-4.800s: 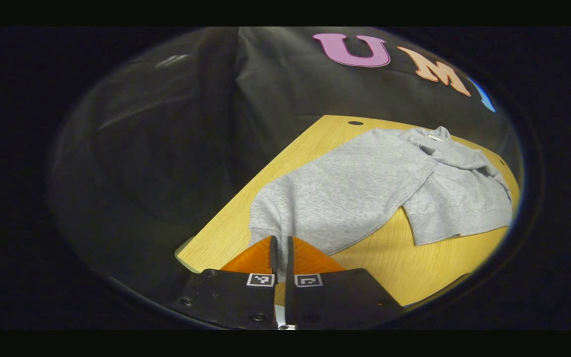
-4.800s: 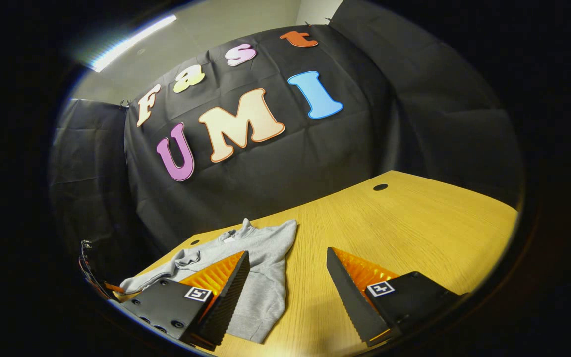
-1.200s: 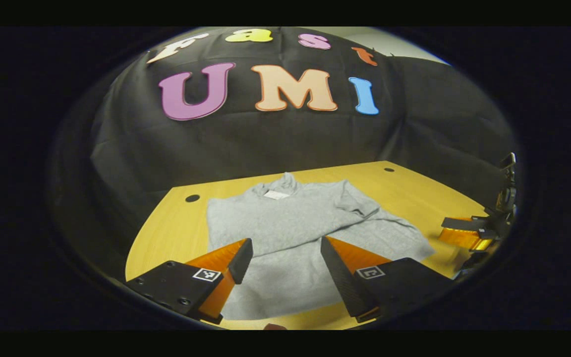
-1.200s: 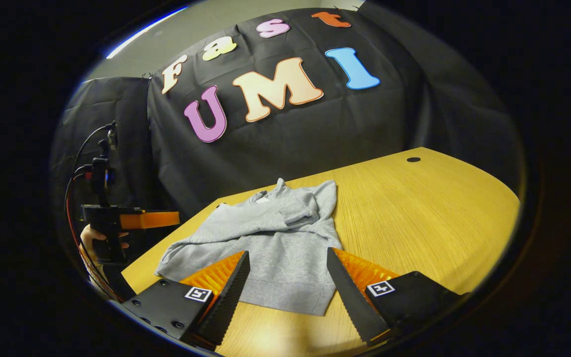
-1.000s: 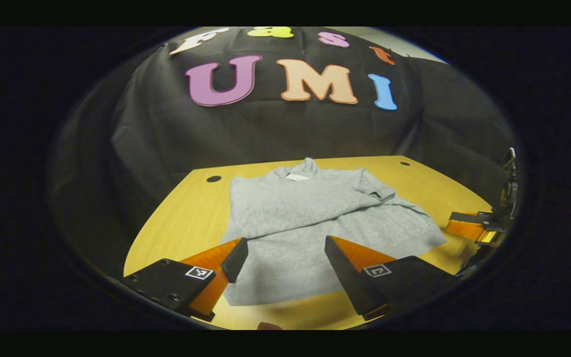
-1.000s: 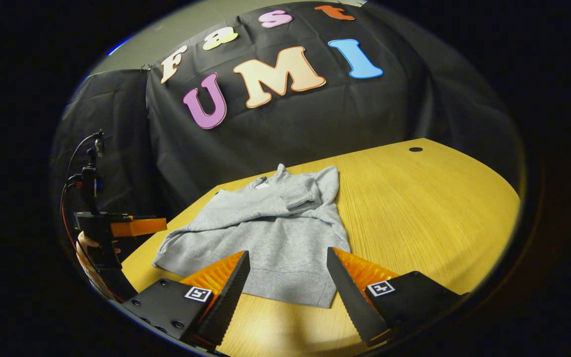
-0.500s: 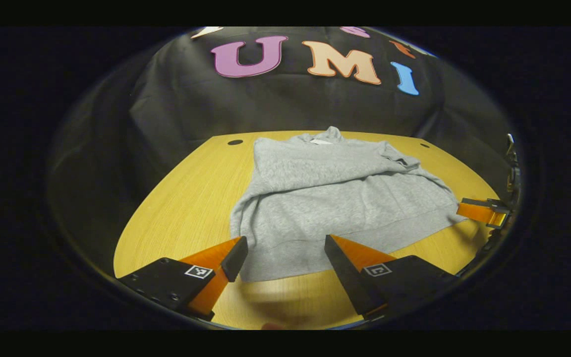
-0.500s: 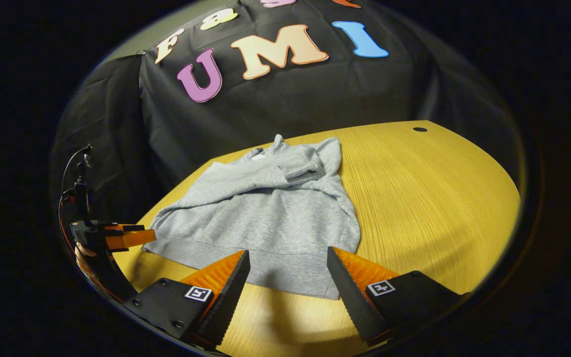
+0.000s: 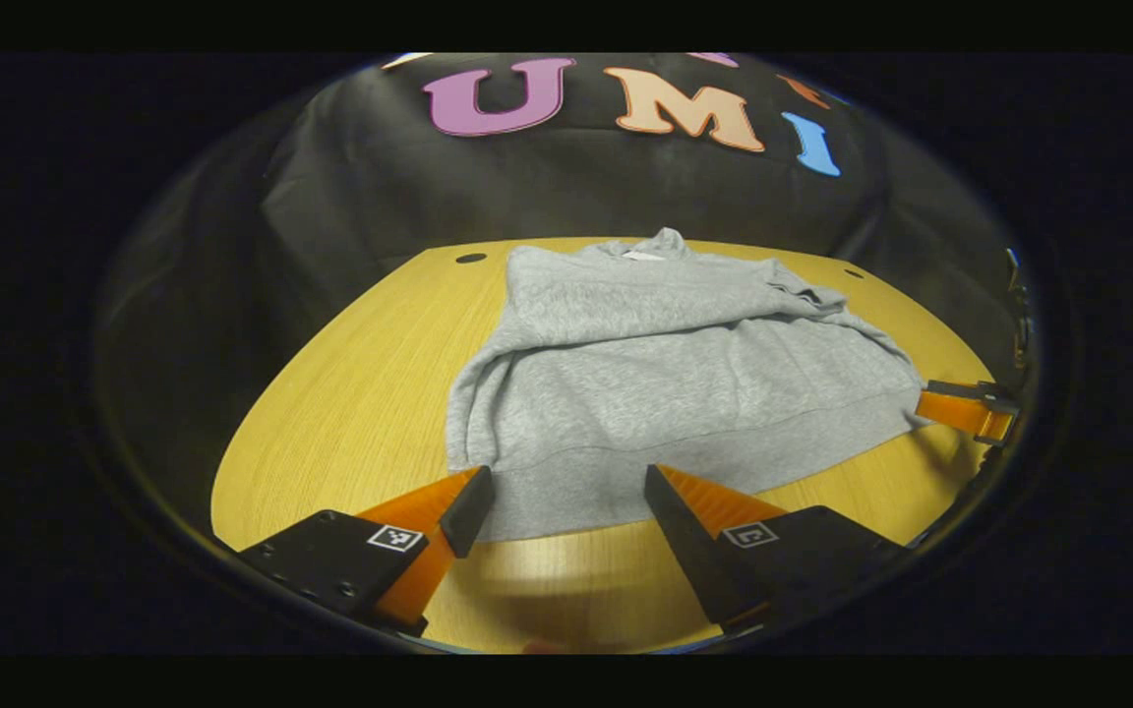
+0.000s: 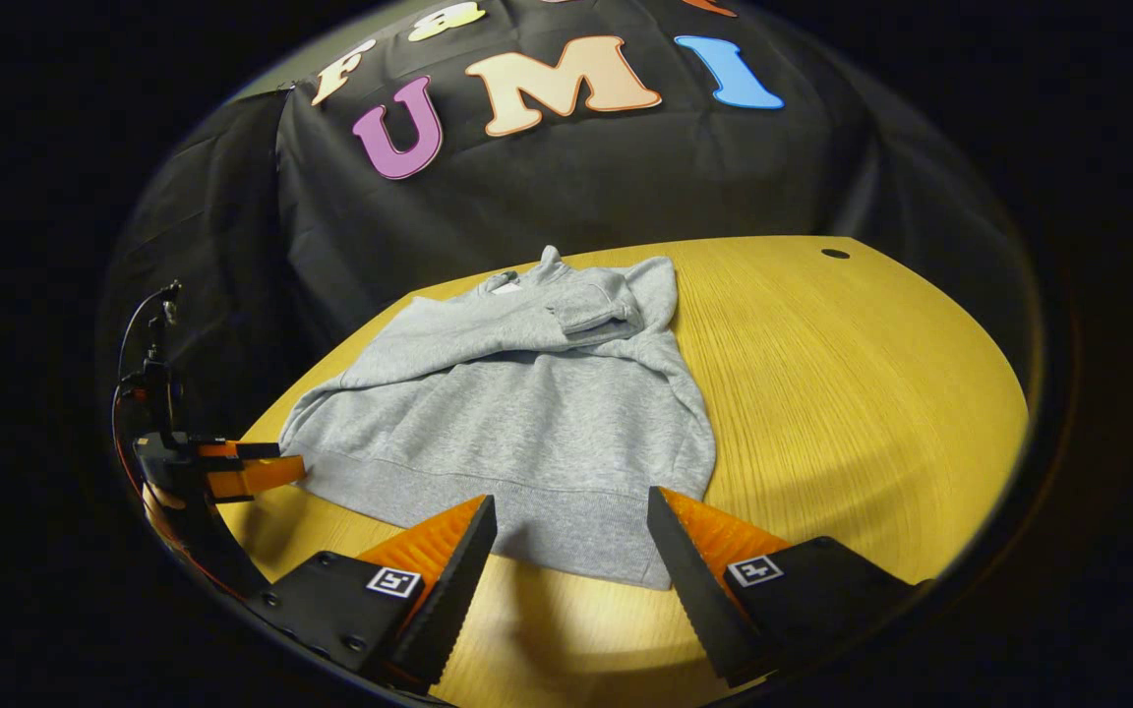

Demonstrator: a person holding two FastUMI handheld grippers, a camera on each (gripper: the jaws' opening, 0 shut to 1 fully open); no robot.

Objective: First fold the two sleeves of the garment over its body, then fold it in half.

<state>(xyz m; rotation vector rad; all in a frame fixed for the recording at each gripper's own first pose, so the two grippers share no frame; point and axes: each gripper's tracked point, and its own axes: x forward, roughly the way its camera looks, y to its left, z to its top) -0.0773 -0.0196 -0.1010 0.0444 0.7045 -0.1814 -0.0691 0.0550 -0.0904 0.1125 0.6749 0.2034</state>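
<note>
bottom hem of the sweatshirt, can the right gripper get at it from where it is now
Probably yes. The right gripper is open, with the sweatshirt's bottom hem lying flat on the table just ahead between its fingers. Nothing lies between them, and the left gripper sits off at the hem's far corner.

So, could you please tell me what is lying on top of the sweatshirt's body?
Both sleeves lie folded across the upper body of the sweatshirt, one cuff showing near the collar. The chest beneath them is covered.
</note>
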